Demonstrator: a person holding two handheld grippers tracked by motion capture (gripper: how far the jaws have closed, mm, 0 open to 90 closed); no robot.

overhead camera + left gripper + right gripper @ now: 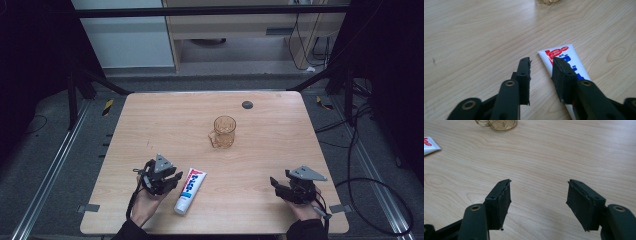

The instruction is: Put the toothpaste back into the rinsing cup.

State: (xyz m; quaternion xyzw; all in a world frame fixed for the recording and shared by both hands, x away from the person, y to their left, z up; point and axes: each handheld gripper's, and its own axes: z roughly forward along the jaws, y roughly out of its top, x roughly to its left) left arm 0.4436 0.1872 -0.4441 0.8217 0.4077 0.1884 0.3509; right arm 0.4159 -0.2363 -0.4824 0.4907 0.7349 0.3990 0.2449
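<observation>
A white toothpaste tube [190, 190] with red and blue print lies flat near the table's front edge, cap toward the person. My left gripper [175, 178] hovers just left of it, open. In the left gripper view the gripper [541, 61] has bare wood in its gap, and the tube [564, 53] runs under the right-hand jaw. An amber glass mug [224, 131] stands upright at the table's middle. My right gripper [276, 183] rests at the front right, and in its own view the gripper [539, 182] stands open over bare wood.
The wooden table [165, 120] has a small black round disc [247, 104] near its far edge. The mug's base [499, 123] and the tube's flat end [429, 145] show in the right gripper view. Cables lie on the floor to the right.
</observation>
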